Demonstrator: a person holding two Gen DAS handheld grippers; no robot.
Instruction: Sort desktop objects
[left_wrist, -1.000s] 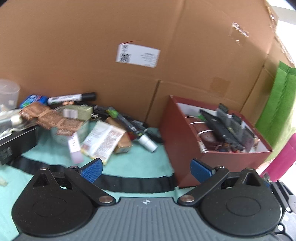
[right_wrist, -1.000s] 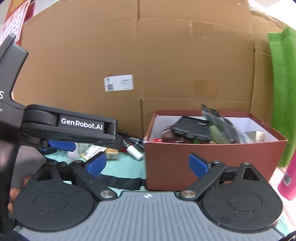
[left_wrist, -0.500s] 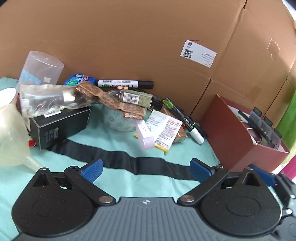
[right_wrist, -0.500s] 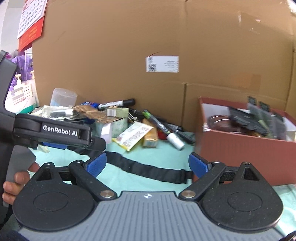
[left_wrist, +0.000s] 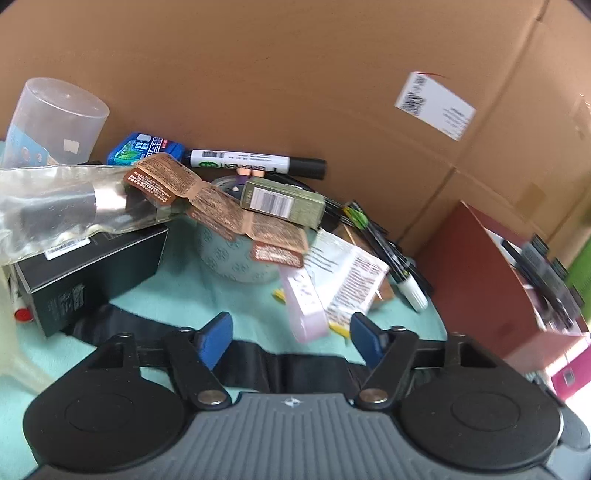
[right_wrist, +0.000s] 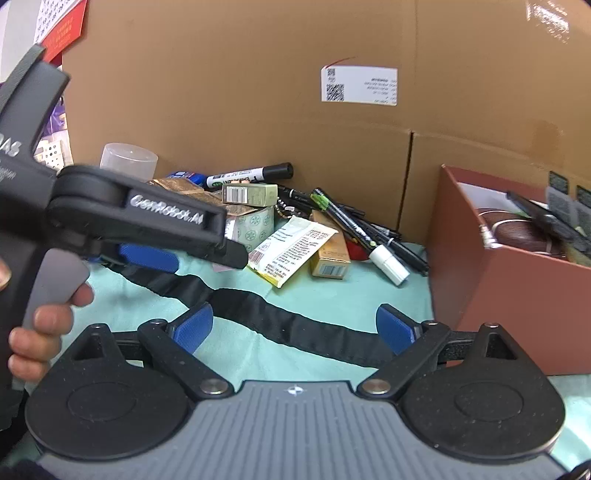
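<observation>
From the left wrist: your left gripper (left_wrist: 288, 334) has its fingers spread, holding nothing. The pink tube (left_wrist: 303, 307) lies at 12 o'clock, just ahead. Go in slowly and pinch its middle. The red box (left_wrist: 491, 280) waits at 3 o'clock.

From the right wrist: your right gripper (right_wrist: 295, 326) is spread and empty too. Bare green cloth (right_wrist: 354, 299) ahead gives you room; the box wall stands close at 2 o'clock.

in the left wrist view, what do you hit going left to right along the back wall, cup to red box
clear cup → blue mint pack → black-capped marker → green-clipped pens → red box
</observation>
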